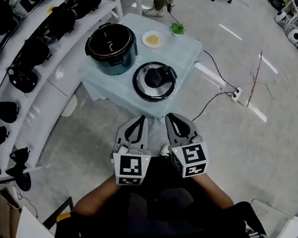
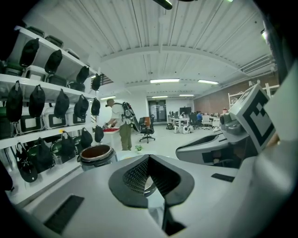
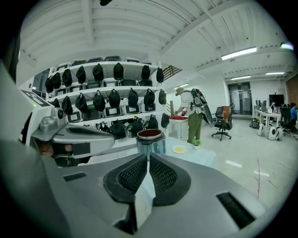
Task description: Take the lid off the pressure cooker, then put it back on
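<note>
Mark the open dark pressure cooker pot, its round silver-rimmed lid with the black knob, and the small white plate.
Open dark pressure cooker pot [image 1: 113,65]: head view, front outer wall.
Round silver-rimmed lid with black knob [image 1: 155,77]: head view, centre knob.
Small white plate [image 1: 144,40]: head view, left rim.

A small plate and a green plant sit on the table.

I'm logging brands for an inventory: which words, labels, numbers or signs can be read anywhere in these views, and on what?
No text is readable in any view.
Cubes on the left gripper and the right gripper: black-and-white square patterns only, no words.
Pressure cooker and lid: any print is too small to read.
Shelf bags: no legible label.
</note>
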